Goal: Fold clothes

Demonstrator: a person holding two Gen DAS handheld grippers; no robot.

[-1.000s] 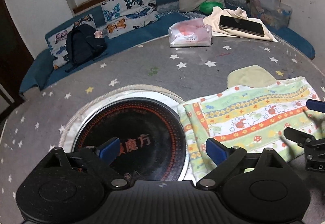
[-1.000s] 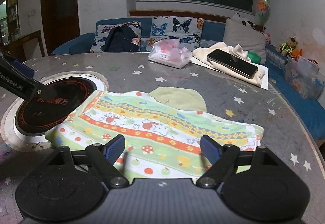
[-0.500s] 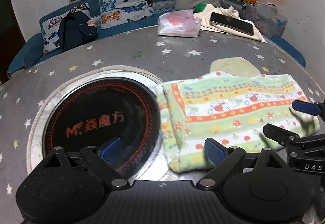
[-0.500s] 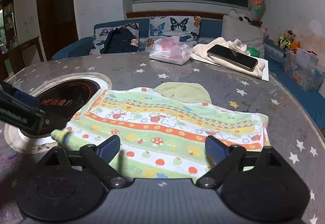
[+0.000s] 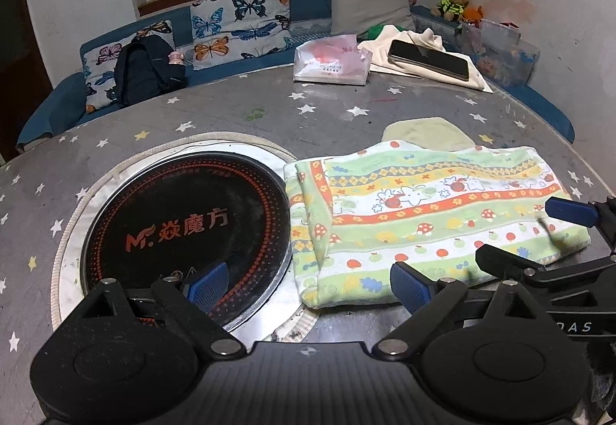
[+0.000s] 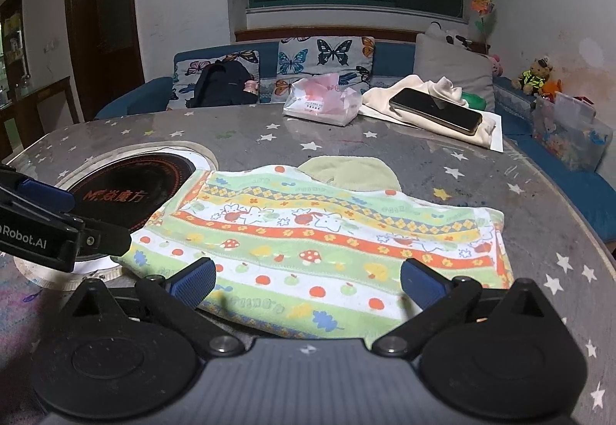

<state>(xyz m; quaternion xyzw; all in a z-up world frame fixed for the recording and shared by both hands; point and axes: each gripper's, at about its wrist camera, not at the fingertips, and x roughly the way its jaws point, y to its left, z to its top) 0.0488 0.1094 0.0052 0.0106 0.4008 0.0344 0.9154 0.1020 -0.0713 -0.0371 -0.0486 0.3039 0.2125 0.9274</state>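
A folded garment [image 5: 423, 217] [image 6: 327, 240] with green, orange and white stripes and mushroom prints lies flat on the grey star-patterned table [image 5: 269, 109]. My left gripper [image 5: 308, 284] is open at the garment's near left corner, and its left finger stands over the cooker plate. It also shows at the left edge of the right wrist view [image 6: 77, 217]. My right gripper [image 6: 308, 278] hovers over the garment's near edge with its jaws opening wide. The cloth lies under them and the pads do not press it. The right gripper [image 5: 535, 236] shows by the garment's right end.
A round black induction plate [image 5: 184, 225] is set into the table left of the garment. A pale green cloth [image 5: 423, 132] peeks from behind it. Further back are a tissue pack [image 5: 331, 59], a phone [image 5: 427, 59] on cream cloth, a sofa with a black backpack [image 5: 142, 71], and a toy box [image 6: 569, 132].
The left gripper has drawn back towards me, so the cooker plate and the garment's left corner now sit further ahead of its fingers. The right gripper's jaws have spread wider. The garment lies still.
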